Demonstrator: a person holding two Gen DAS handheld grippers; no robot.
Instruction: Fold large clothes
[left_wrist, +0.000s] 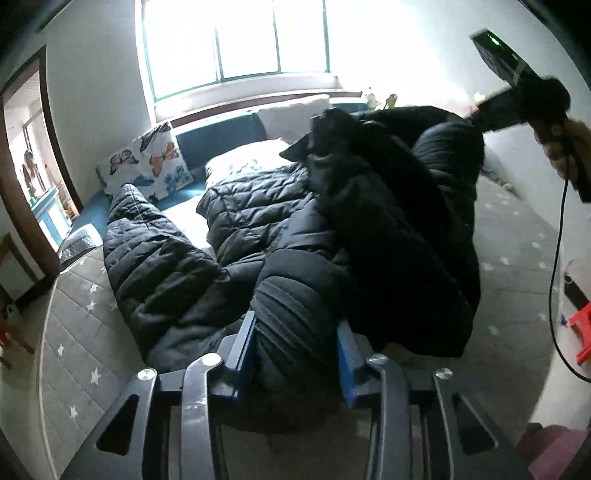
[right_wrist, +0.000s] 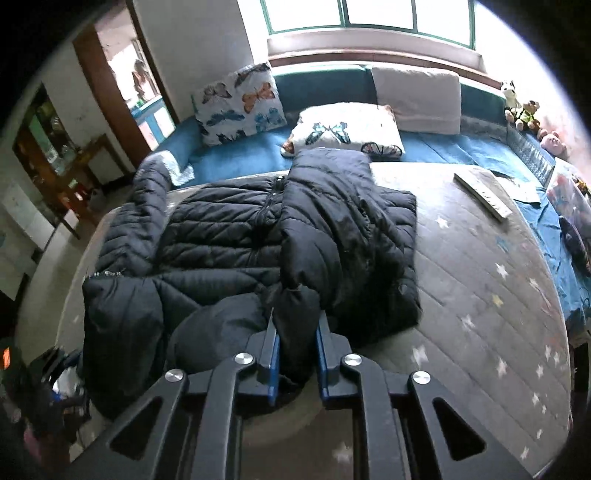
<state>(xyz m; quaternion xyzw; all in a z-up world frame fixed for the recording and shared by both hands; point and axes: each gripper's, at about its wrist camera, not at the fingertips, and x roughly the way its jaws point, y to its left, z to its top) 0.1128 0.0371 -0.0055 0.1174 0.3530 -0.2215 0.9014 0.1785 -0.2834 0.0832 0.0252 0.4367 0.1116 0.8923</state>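
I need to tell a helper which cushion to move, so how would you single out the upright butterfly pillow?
Start at the window and drop to the teal backrest beneath it. The butterfly pillow leans upright against the backrest's left end. Its neighbour, also butterfly-printed, lies flat, and the white cushion is plain.

Right gripper (right_wrist: 297, 332) clamped on black puffer jacket (right_wrist: 258, 236) (padded, quilted), star-patterned mattress (right_wrist: 480, 295)

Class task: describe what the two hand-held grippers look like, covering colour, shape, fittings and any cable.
Each hand-held gripper, left and right, has a black frame with triangular cut-outs, silver round bolts and blue pads on its fingers. The left wrist view shows the right one's black handle trailing a thin black cable.
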